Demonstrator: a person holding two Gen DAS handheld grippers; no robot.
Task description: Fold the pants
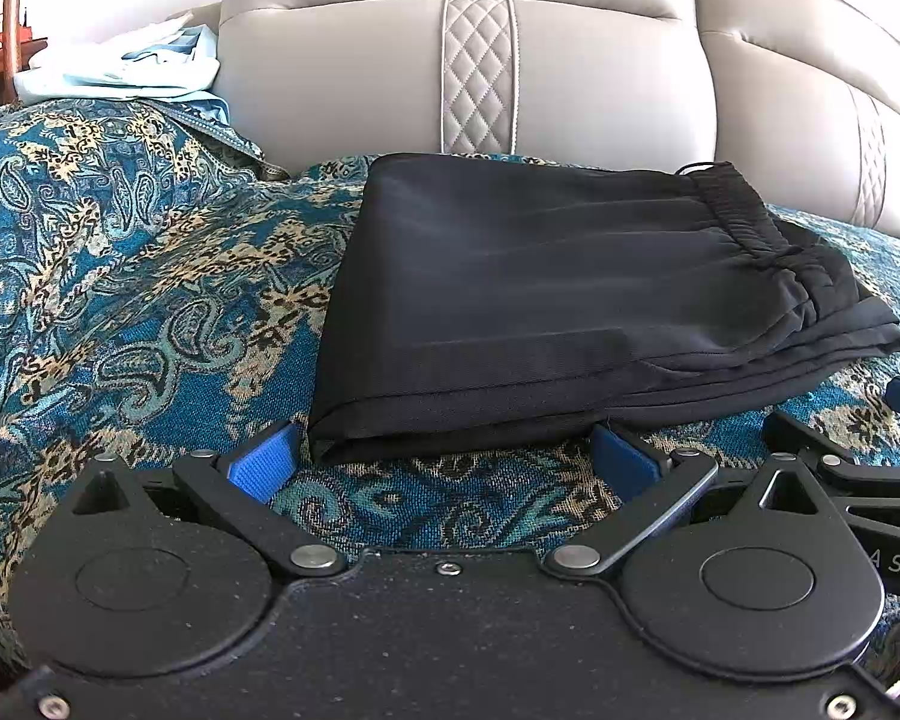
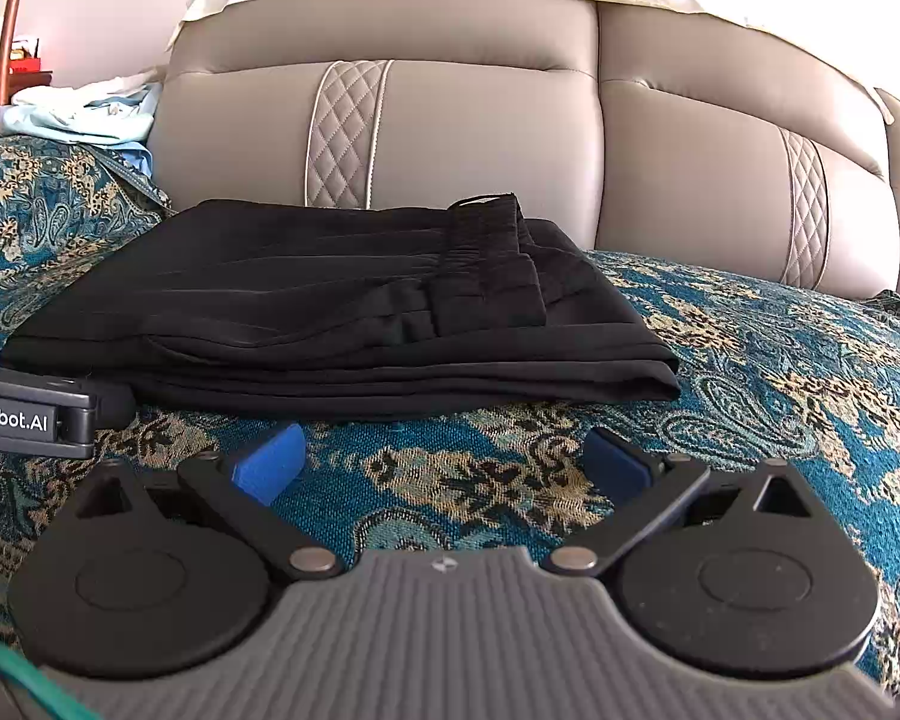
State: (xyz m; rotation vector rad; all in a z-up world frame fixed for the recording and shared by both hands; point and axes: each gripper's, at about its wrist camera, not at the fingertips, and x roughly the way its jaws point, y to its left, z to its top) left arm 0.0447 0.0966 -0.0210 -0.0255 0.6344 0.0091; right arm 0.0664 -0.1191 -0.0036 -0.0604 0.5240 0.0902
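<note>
Black pants (image 1: 540, 300) lie folded into a compact stack on a teal paisley sofa cover (image 1: 120, 300), elastic waistband on top at the right. My left gripper (image 1: 444, 459) is open and empty, its blue fingertips just at the stack's near edge. In the right wrist view the same pants (image 2: 342, 312) lie ahead and to the left. My right gripper (image 2: 444, 459) is open and empty, a short way in front of the stack over the cover (image 2: 780, 390). The left gripper's body (image 2: 24, 414) shows at the left edge.
A grey leather sofa backrest (image 1: 480, 78) rises right behind the pants. A pile of light blue and white clothes (image 1: 126, 69) lies on the sofa at the far left. A wooden pole and shelf stand at the far left.
</note>
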